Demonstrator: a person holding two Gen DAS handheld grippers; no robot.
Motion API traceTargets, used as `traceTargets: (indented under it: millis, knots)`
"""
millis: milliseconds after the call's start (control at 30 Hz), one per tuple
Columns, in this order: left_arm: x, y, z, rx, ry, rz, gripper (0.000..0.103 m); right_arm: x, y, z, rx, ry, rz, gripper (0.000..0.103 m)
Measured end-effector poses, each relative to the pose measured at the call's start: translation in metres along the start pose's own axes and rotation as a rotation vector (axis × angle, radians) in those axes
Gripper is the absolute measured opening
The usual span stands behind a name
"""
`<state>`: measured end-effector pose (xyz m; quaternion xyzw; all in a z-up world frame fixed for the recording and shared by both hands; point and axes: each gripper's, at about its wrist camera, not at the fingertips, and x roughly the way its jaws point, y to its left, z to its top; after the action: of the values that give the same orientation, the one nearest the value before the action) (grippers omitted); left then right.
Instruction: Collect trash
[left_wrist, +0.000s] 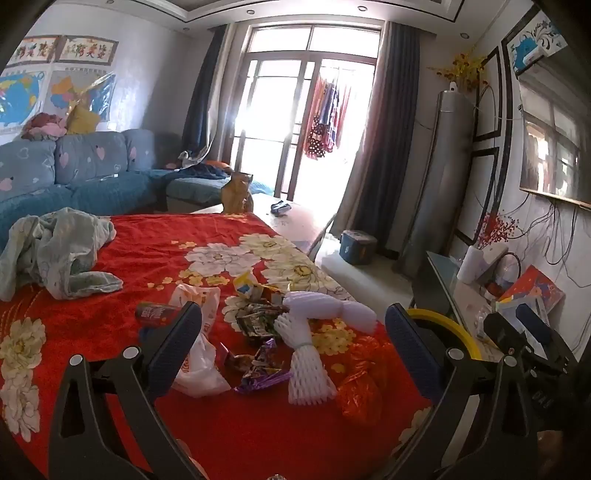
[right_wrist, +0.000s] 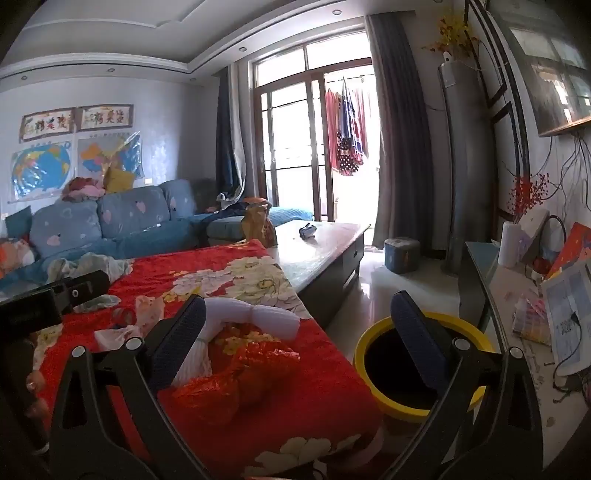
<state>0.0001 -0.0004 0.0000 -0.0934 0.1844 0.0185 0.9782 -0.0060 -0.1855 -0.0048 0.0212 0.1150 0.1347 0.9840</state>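
Trash lies on a red flowered cloth (left_wrist: 155, 243): white foam fruit nets (left_wrist: 308, 365), a purple wrapper (left_wrist: 264, 373), dark snack packets (left_wrist: 256, 319), a white plastic bag (left_wrist: 197, 354), a crumpled red foil bag (left_wrist: 358, 395) and a red can (left_wrist: 151, 314). My left gripper (left_wrist: 293, 325) is open above this pile, holding nothing. My right gripper (right_wrist: 299, 325) is open and empty over the table's right edge, with the red foil bag (right_wrist: 236, 376) and foam net (right_wrist: 255, 314) near its left finger. A yellow-rimmed bin (right_wrist: 417, 369) stands on the floor below its right finger.
A crumpled pale green cloth (left_wrist: 55, 251) lies at the table's left. A brown paper bag (left_wrist: 238, 194) and a small dark object (left_wrist: 280, 206) sit at the far end. A blue sofa (left_wrist: 85, 173) is behind. A cluttered side cabinet (right_wrist: 535, 314) stands on the right.
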Motion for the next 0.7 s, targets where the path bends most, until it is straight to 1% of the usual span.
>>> traceTargets:
  millis: [633, 700]
  knots:
    - [0.0013, 0.0015, 0.0007, 0.005, -0.013, -0.006, 0.097, -0.0043, 0.0009, 0.0071, 0.006, -0.005, -0.005, 0.092]
    - [0.0014, 0.002, 0.0008, 0.004, -0.013, -0.008, 0.097, -0.0025, 0.0009, 0.0021, 0.002, -0.012, -0.005, 0.092]
